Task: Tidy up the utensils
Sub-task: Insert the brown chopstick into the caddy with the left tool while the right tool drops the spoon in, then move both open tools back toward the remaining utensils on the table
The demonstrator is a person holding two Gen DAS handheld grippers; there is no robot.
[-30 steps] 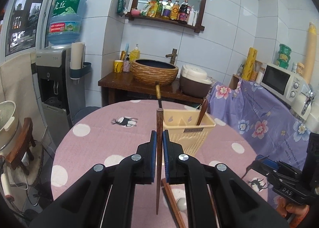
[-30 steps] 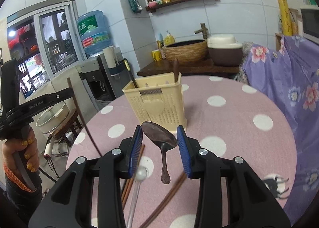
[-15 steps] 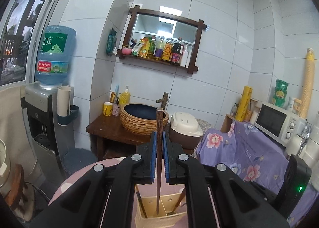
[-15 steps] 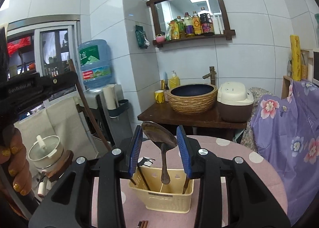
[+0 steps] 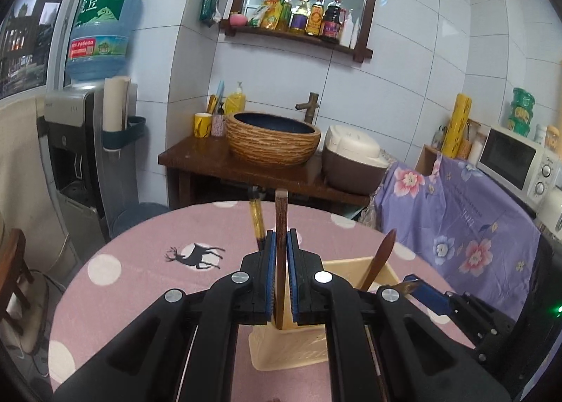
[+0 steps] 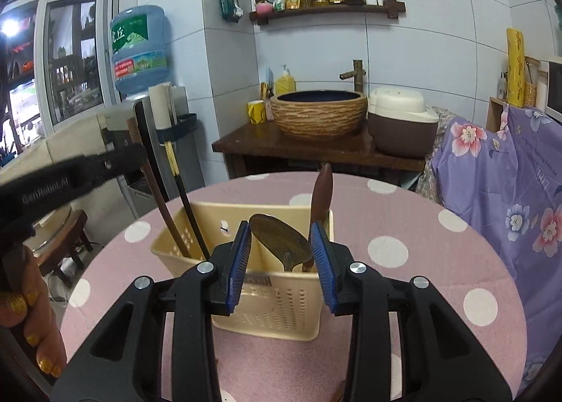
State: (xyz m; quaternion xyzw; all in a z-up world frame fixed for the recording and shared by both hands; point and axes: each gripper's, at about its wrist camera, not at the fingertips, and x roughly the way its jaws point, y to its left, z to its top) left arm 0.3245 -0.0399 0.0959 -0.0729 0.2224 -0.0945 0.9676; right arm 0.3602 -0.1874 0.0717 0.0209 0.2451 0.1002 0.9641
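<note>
In the left wrist view, the left hand-held gripper (image 5: 280, 273) is clamped on a dark wooden chopstick (image 5: 280, 222) that stands upright between its blue ribbed pads, its lower tip hanging just over the cream plastic utensil basket (image 5: 354, 266) at about 5 o'clock from the pads. A black chopstick with a gold band (image 5: 257, 222) rises at 11 o'clock and a wooden spoon handle (image 5: 381, 256) leans at 3 o'clock. The thin, smooth stick could swing in the pads and catch the basket rim or divider, I judge. In the right wrist view, the right hand-held gripper (image 6: 281, 259) is closed on the edges of a dull metal spoon (image 6: 281, 240), bowl up, handle pointing down into the perforated basket. The rounded bowl gives the pads little purchase, so it may twist or slip out. The basket looks light and could tip on the soft pink dotted cloth of the round desk (image 6: 404, 226) if nudged.
</note>
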